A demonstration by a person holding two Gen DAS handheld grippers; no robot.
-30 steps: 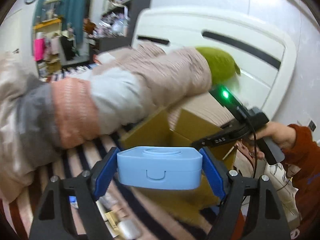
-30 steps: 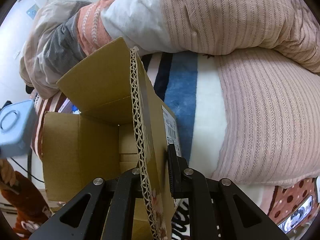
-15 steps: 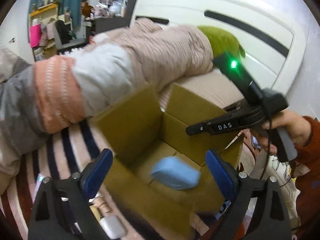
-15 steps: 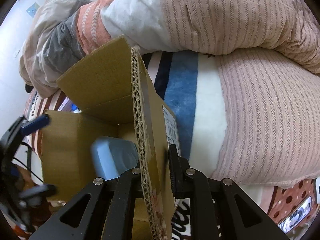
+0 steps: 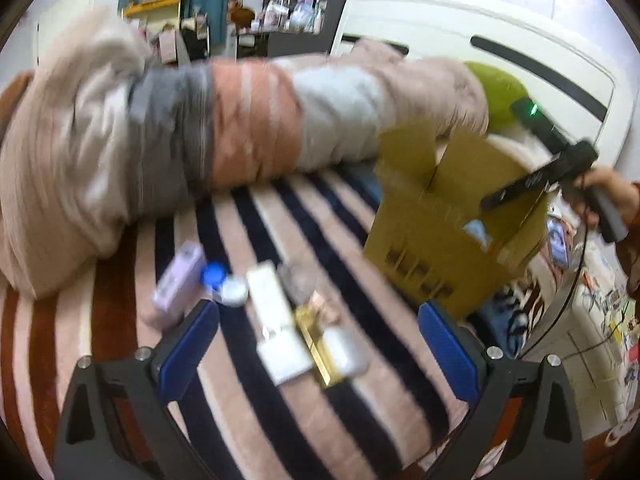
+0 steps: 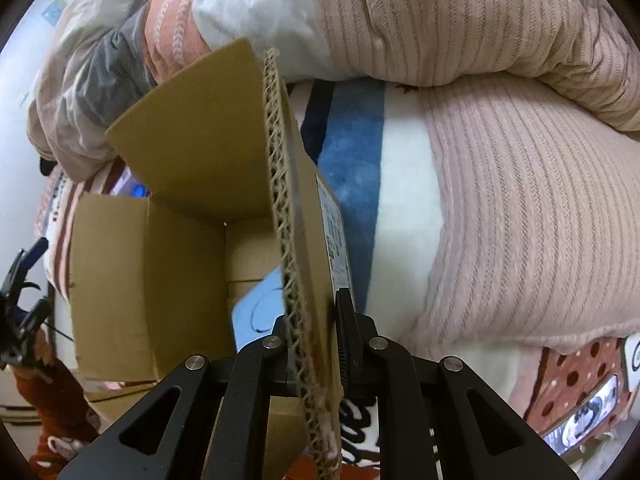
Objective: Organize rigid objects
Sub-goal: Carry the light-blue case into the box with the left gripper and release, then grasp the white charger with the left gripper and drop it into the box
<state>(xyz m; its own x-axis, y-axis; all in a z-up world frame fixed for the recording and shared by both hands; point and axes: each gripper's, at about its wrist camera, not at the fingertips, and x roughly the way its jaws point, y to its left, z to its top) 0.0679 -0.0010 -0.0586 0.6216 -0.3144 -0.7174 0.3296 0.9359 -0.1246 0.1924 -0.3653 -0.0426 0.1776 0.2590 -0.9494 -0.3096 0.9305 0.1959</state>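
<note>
An open cardboard box (image 5: 424,248) stands on the striped bed cover. My right gripper (image 6: 316,312) is shut on the box's upright flap (image 6: 288,216). A light blue case (image 6: 256,312) lies inside the box and peeks through a gap (image 5: 476,232) in the left wrist view. My left gripper (image 5: 316,312) hovers over the bed left of the box, its jaws opening wide with nothing held. Below it lie a lilac box (image 5: 180,280), a blue-capped bottle (image 5: 216,276), a white box (image 5: 276,320), a gold item (image 5: 316,344) and a clear jar (image 5: 296,280).
A rolled duvet (image 5: 200,132) in pink, grey and orange runs along the back of the bed. A green cushion (image 5: 496,88) rests against the white headboard (image 5: 440,20). A ribbed pink pillow (image 6: 520,220) lies right of the box. Cluttered floor items (image 5: 592,312) sit beside the bed.
My left gripper let go of the light blue case, which dropped into the box. The gripper then swung left and down over the small items. The right gripper kept its hold on the flap.
</note>
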